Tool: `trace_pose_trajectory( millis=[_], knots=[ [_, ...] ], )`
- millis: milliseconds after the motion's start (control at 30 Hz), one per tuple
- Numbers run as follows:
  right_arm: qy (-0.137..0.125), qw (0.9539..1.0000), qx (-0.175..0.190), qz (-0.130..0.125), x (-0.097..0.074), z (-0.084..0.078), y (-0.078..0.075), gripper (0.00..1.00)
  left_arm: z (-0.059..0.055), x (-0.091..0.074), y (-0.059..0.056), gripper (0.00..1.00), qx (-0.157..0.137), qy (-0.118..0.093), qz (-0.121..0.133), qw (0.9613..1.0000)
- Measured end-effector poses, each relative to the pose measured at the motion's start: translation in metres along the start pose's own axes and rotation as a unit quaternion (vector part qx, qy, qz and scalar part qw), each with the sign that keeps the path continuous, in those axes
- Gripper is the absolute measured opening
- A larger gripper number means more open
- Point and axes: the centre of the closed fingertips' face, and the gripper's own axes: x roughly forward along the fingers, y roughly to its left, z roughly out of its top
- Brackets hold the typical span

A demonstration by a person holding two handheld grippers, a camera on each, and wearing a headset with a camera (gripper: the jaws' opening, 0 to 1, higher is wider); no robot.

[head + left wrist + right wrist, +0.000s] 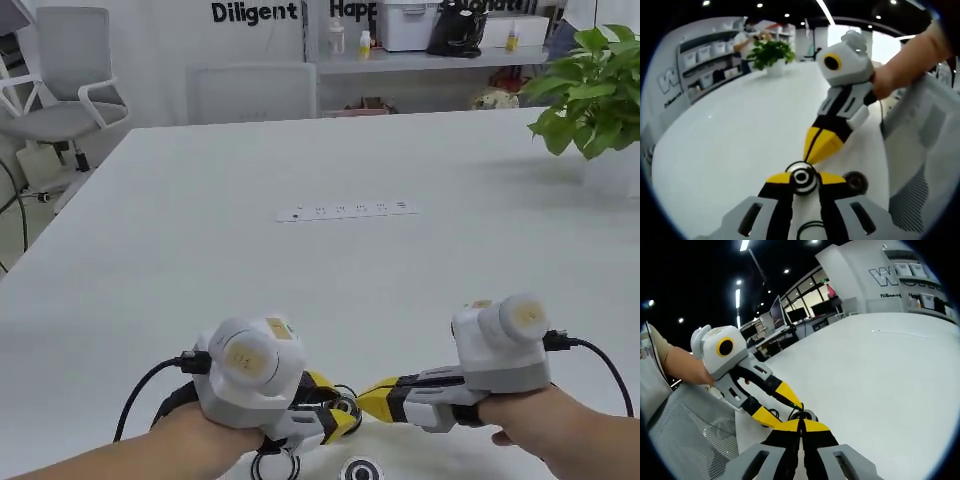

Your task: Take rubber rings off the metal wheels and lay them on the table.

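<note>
Metal wheel (803, 177), black rubber ring (790, 173) on its rim: near the table (200, 200) edge, well on the person's side of the power strip (345, 210). Its face is plain in the left gripper view and mostly hidden by jaws in the head view.
Left gripper (335, 412): clamped on the wheel.
Second wheel (855, 181): just beside the first.
Right gripper (800, 423): jaws together, tips at the first wheel's rim.
Wall lettering beyond the strip: "Diligent" (255, 12), cut-off "Happ"; the right gripper view adds large letters starting "W".

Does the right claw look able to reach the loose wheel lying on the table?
Probably yes: the loose wheel lies uncovered on the table close beside the right claw, nothing between.
</note>
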Motion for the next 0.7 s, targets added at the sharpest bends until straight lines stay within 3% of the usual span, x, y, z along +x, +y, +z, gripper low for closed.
trace_pose_trajectory(
  millis=[433,700],
  knots=[
    [-0.006,0.9999,-0.004,0.014,0.0,0.007,0.01,0.0,0.01,-0.036,-0.004,0.28,-0.003,-0.042,-0.009,0.9991],
    [-0.011,0.9996,-0.004,0.025,-0.001,0.011,0.016,0.0,0.013,-0.062,-0.002,0.34,-0.011,-0.064,-0.001,0.9979]
  ],
)
